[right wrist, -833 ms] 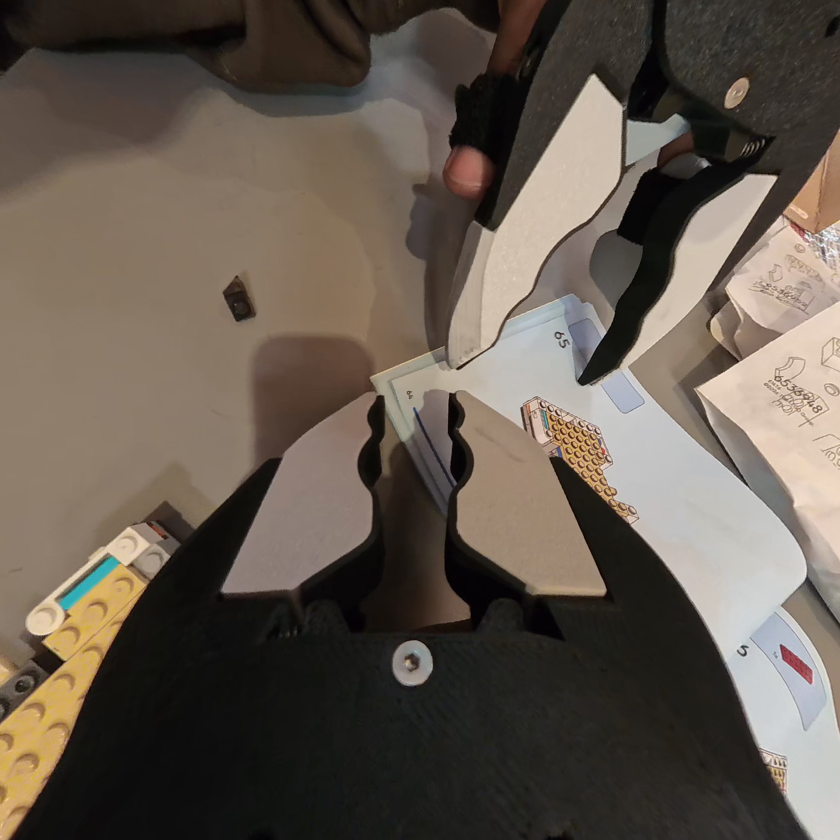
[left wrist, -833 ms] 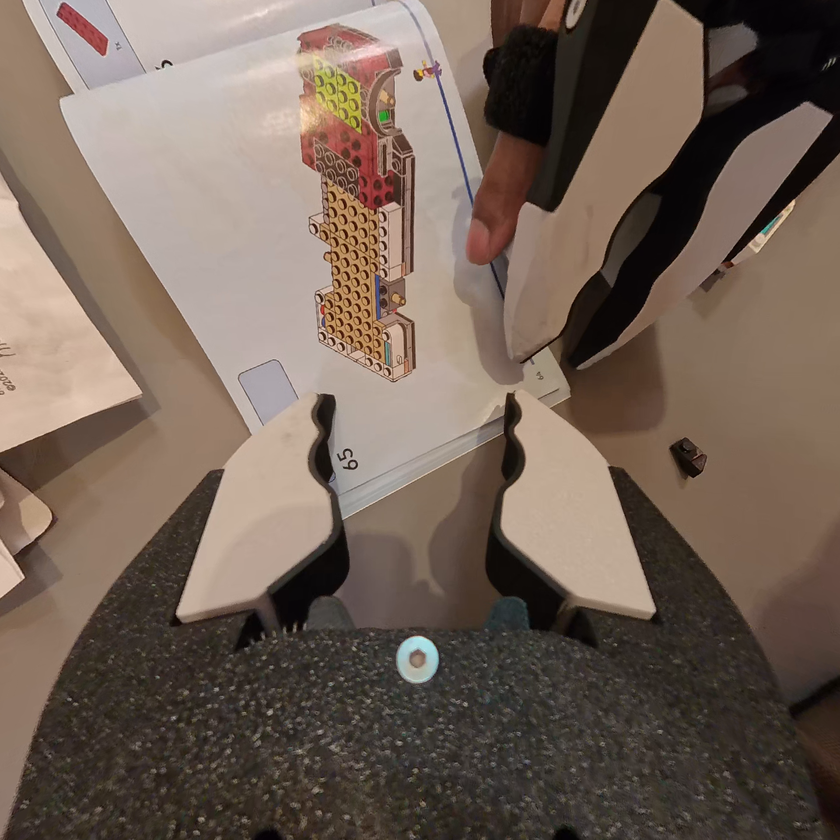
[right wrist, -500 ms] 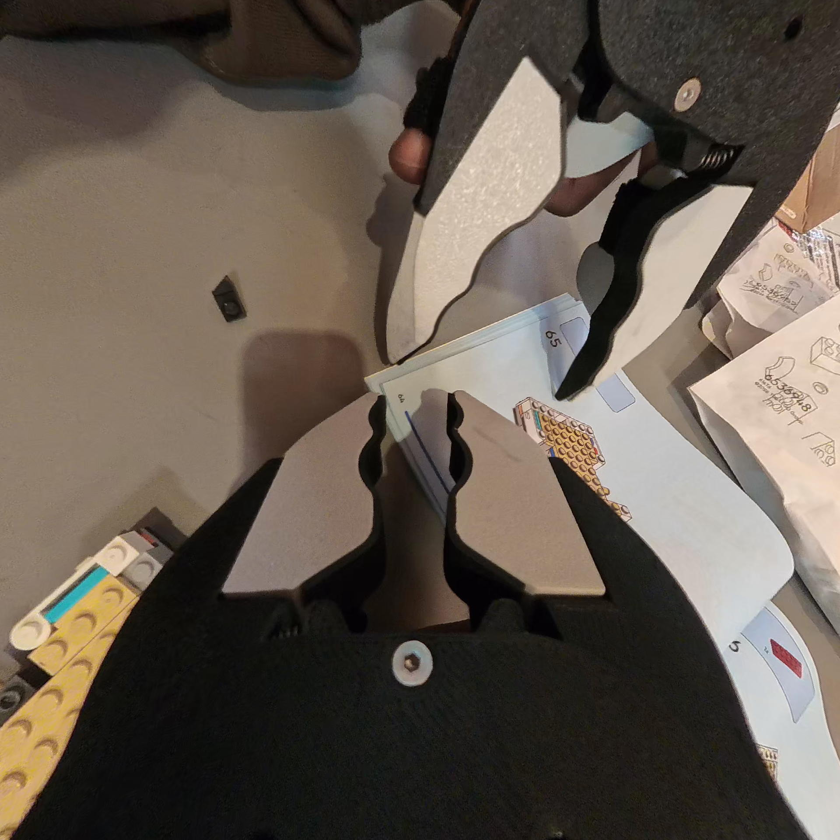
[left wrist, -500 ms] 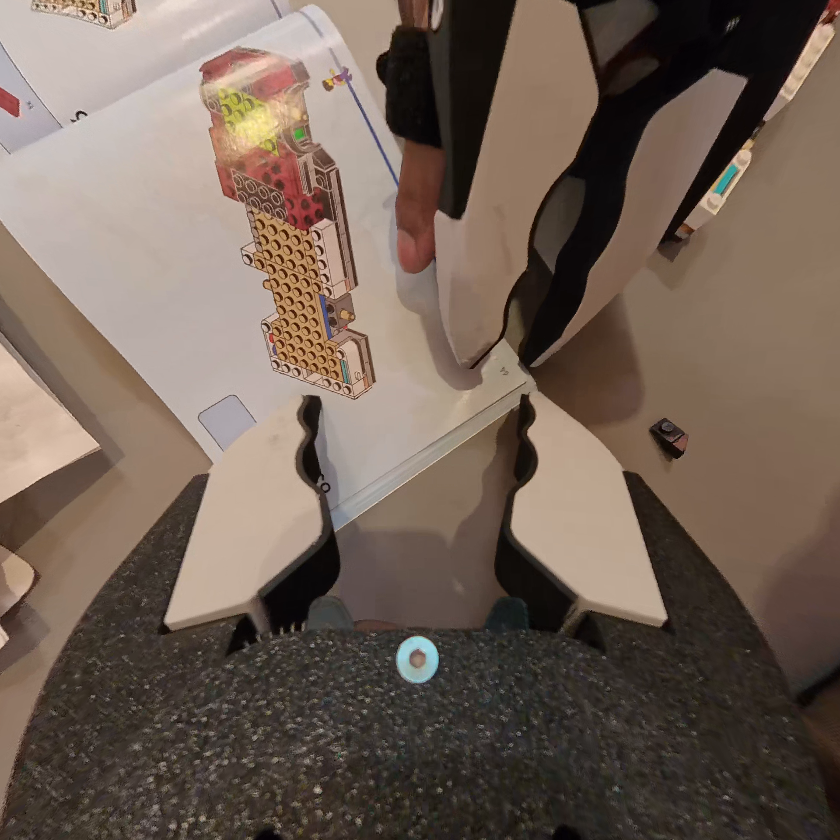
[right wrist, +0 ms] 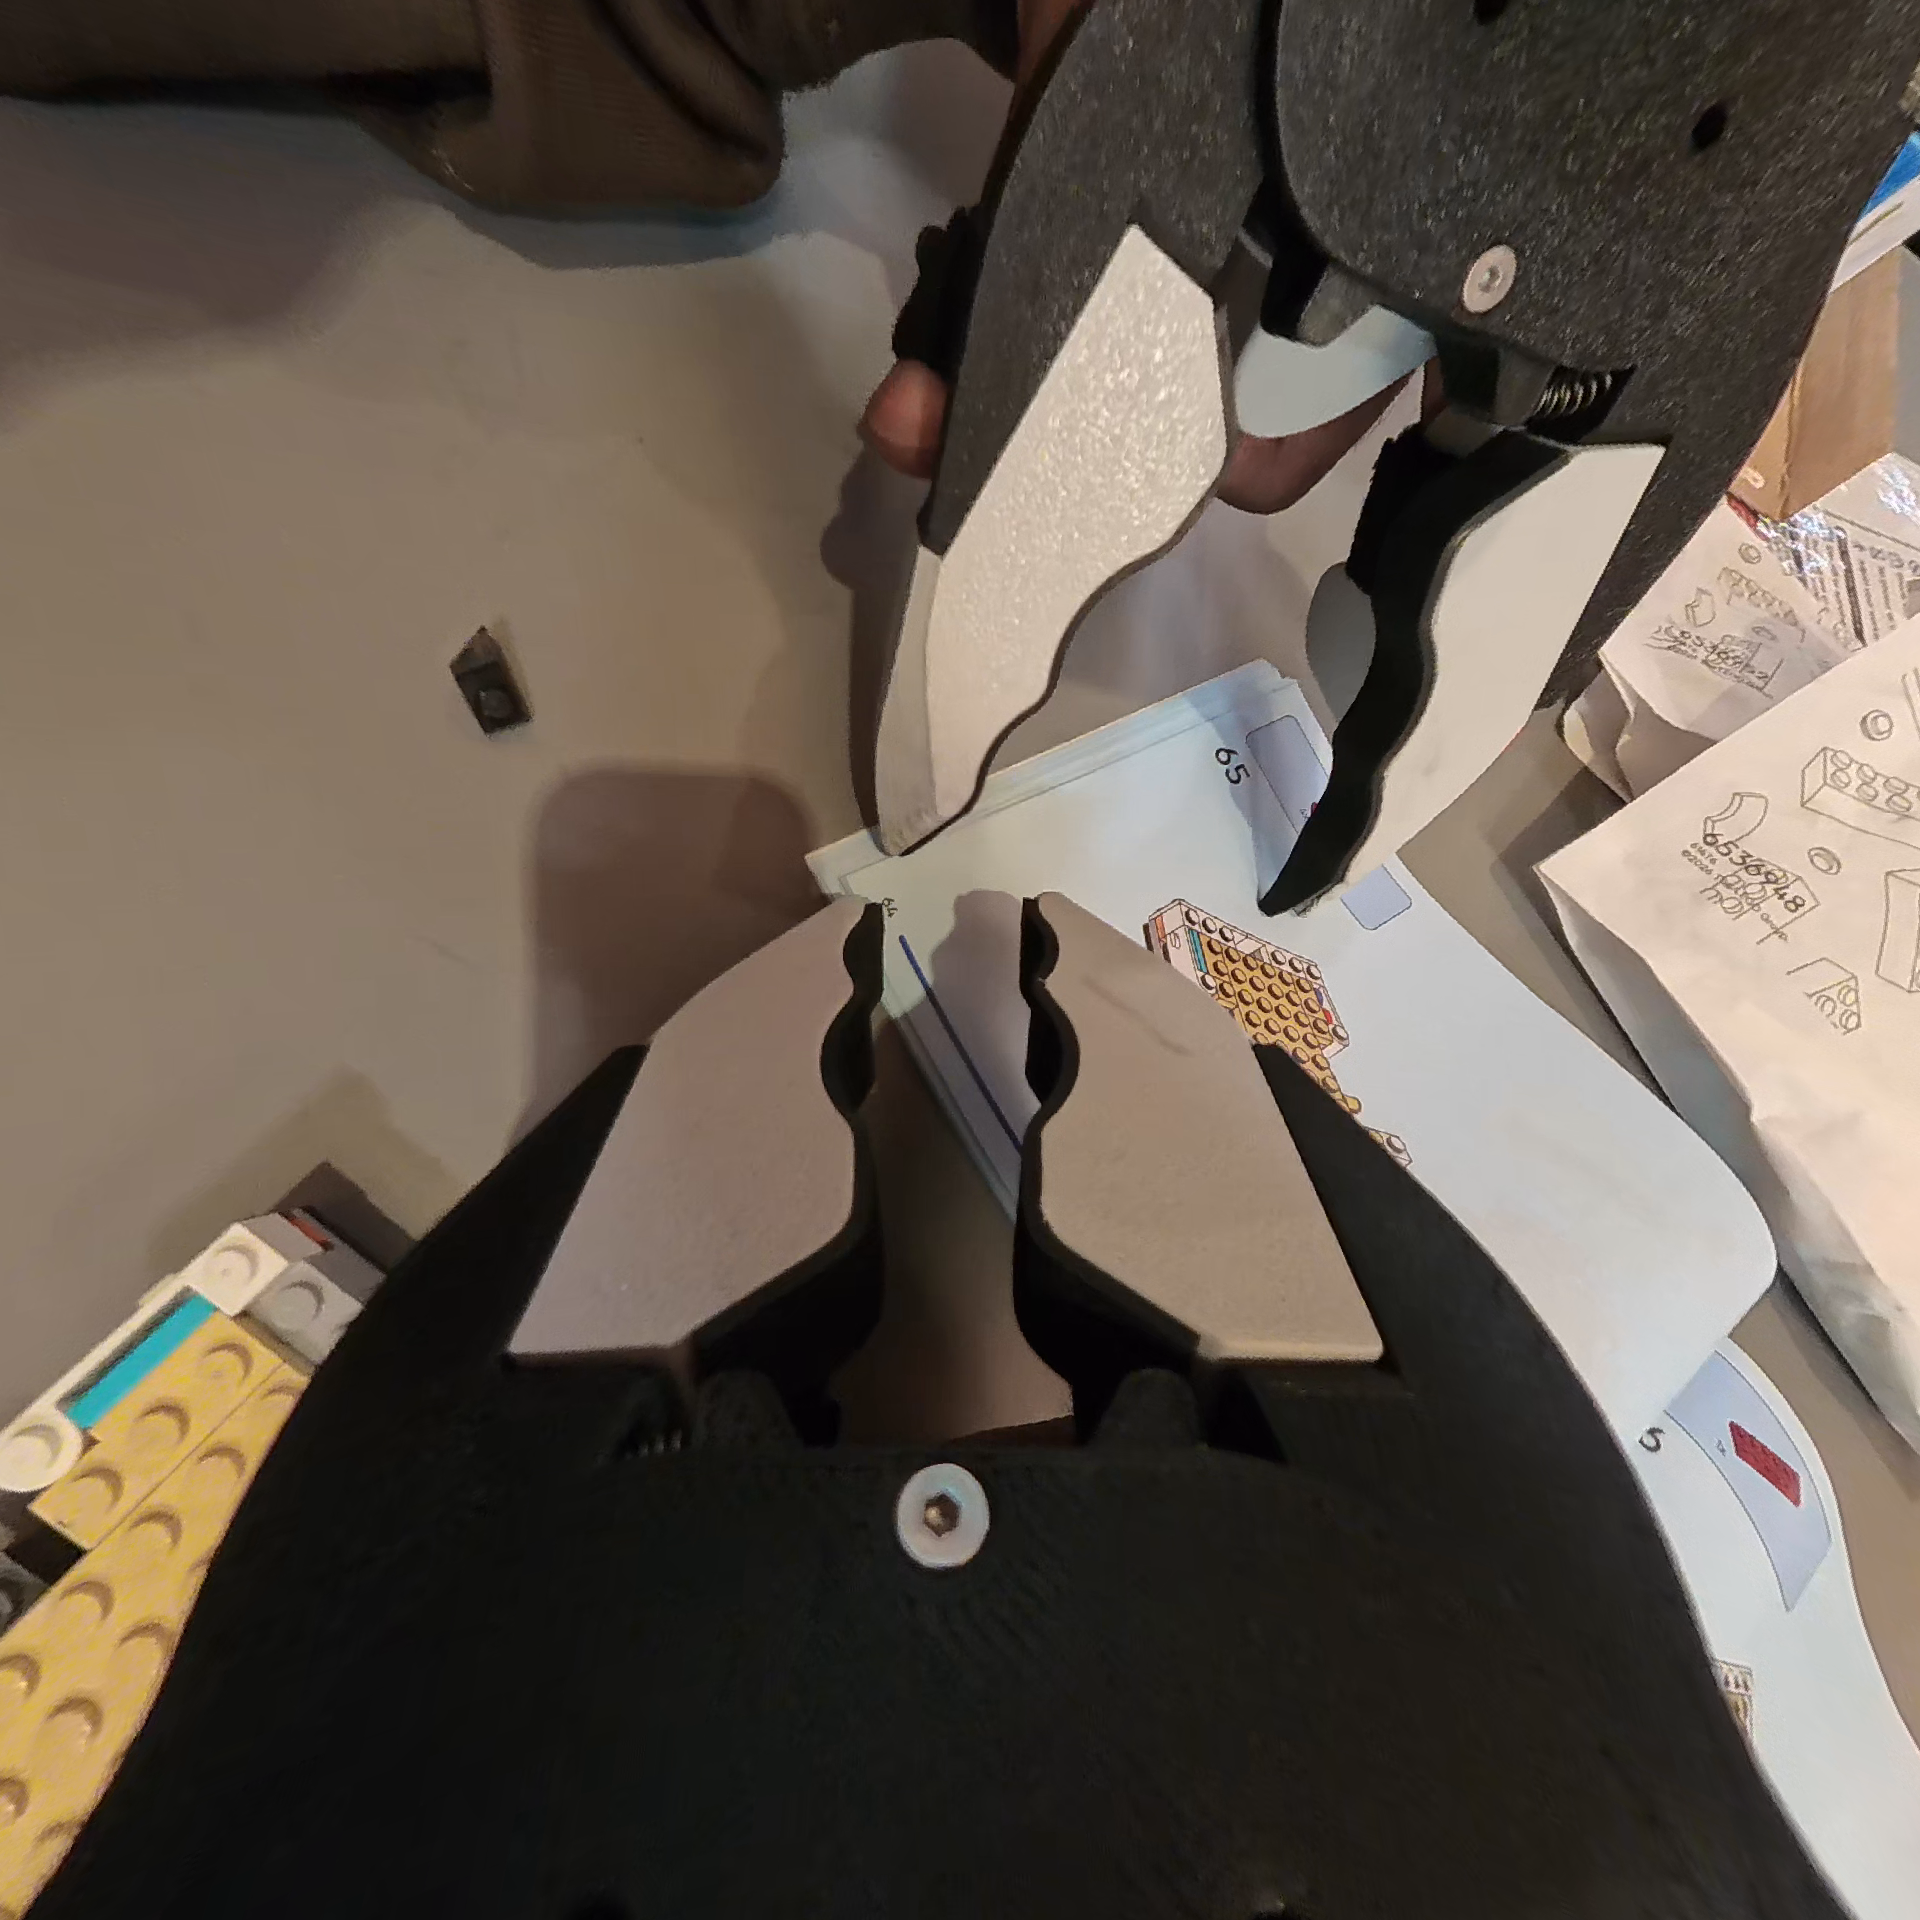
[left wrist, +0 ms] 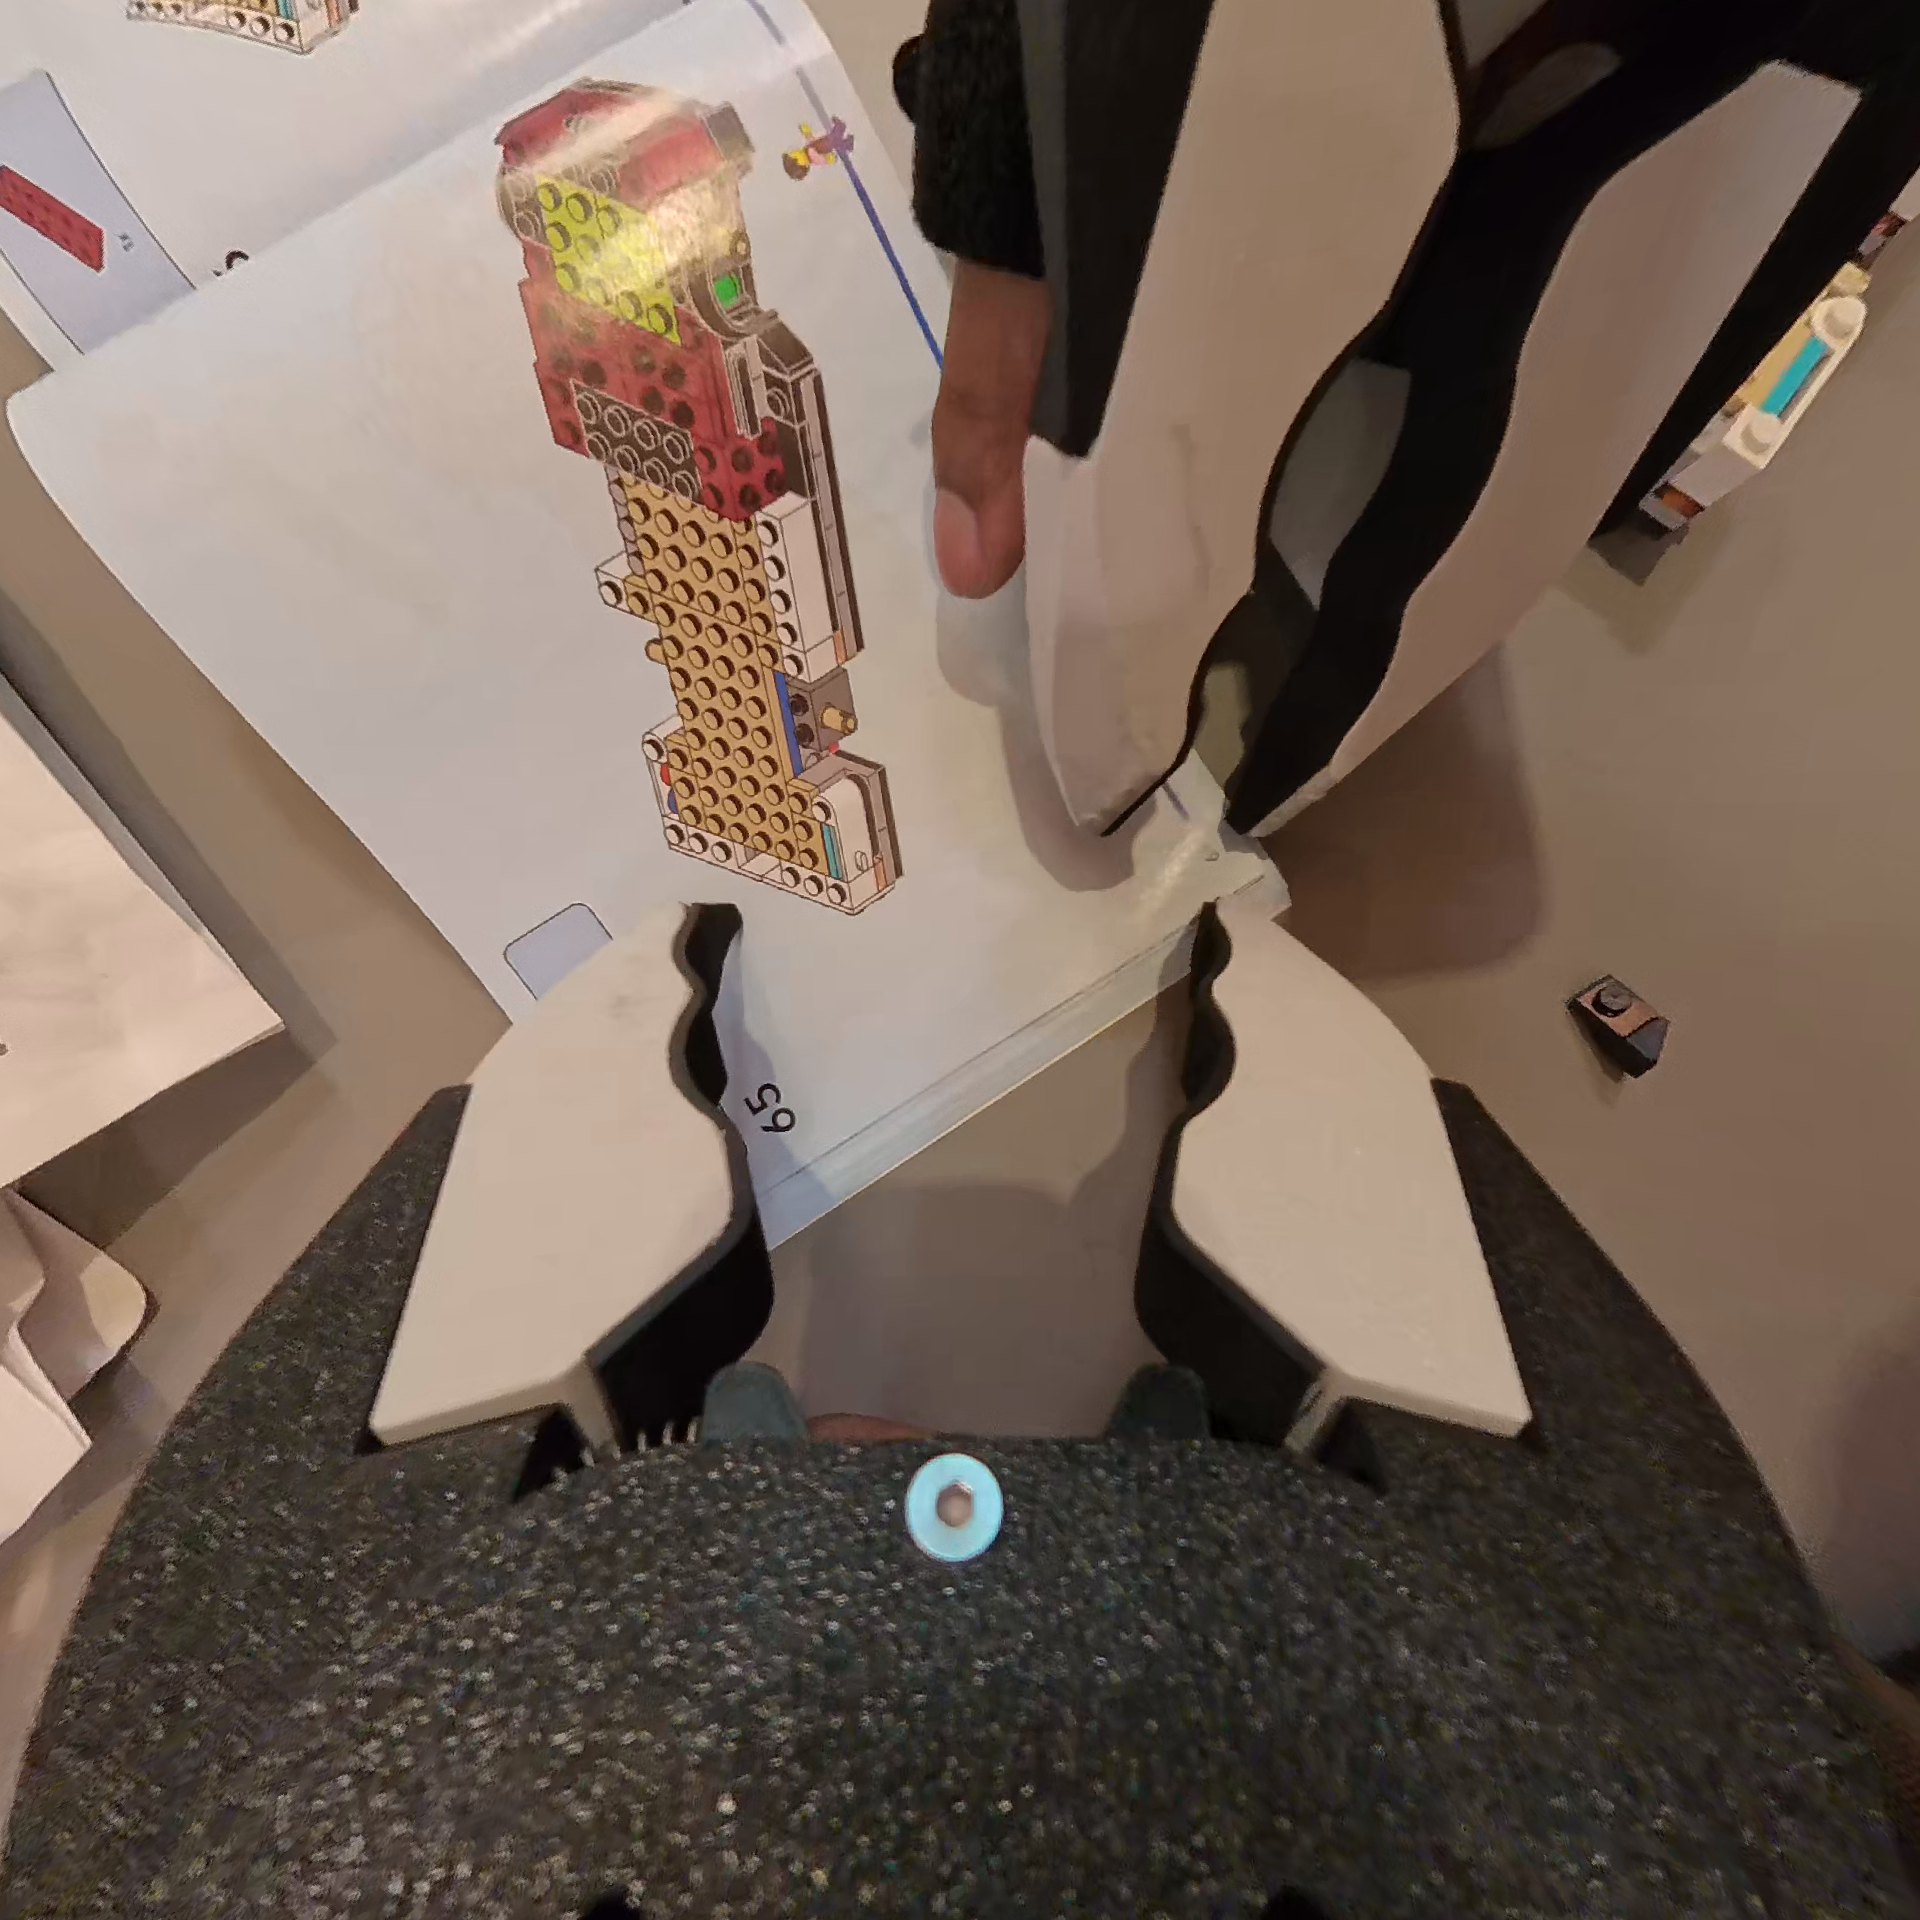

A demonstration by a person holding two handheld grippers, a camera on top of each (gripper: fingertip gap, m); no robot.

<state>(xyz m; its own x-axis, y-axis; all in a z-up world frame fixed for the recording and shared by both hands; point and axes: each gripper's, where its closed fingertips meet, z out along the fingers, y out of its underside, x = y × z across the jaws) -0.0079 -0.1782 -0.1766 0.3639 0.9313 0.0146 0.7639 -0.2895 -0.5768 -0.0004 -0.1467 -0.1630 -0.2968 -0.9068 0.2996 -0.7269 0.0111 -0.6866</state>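
The left tool (left wrist: 961, 925) hovers released, jaws wide, over the near edge of the open instruction booklet (left wrist: 364, 582) lying on the tabletop (left wrist: 1714, 779), while the right tool (right wrist: 951, 914), slightly parted and gripping nothing, straddles the booklet's near right corner, with a small dark brick (left wrist: 1616, 1023) just beyond.

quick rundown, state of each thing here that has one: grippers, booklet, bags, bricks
left gripper: open wide, nothing in it, over booklet's edge
right gripper: partly open, nothing gripped, tips at booklet's corner
instruction booklet: open, lying on table, pages curved
small dark brick: loose on table
tan brick model: partly built
paper bags: crumpled
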